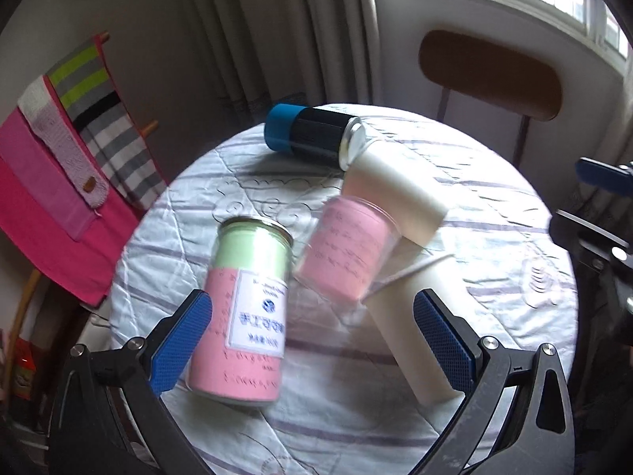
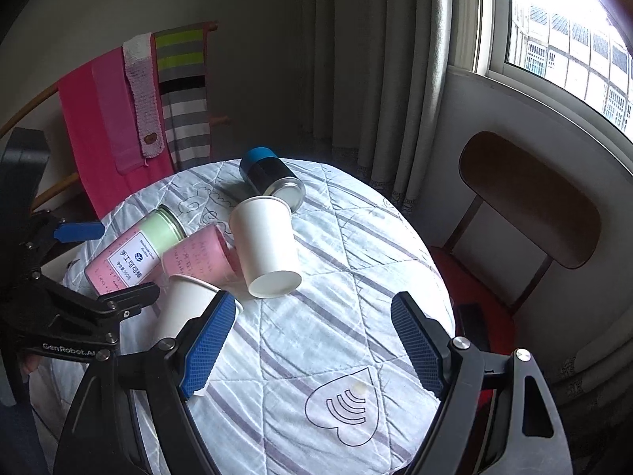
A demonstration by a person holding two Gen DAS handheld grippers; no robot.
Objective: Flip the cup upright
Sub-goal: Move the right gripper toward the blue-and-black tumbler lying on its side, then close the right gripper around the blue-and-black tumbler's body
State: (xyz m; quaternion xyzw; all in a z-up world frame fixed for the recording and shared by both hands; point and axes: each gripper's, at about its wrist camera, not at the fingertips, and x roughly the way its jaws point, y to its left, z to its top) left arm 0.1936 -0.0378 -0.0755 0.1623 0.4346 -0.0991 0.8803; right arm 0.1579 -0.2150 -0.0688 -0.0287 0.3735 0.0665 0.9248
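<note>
Two white paper cups lie on their sides on the round table. One cup (image 2: 266,246) lies mid-table with its base toward my right gripper; it also shows in the left wrist view (image 1: 399,194). The other cup (image 2: 186,308) lies nearer, partly behind my right gripper's left finger, and sits between the fingers of my left gripper (image 1: 411,336). A clear cup with pink filling (image 2: 201,259) lies between them, blurred in the left wrist view (image 1: 344,253). My left gripper (image 1: 312,340) is open and empty. My right gripper (image 2: 312,340) is open and empty over the cloth.
A pink and green jar (image 1: 247,312) lies on its side at the left. A black jar with blue lid (image 1: 312,136) lies at the back. The table (image 2: 356,316) has a striped quilted cloth. A wooden chair (image 2: 530,198) stands at the right, a towel rack (image 2: 130,118) behind.
</note>
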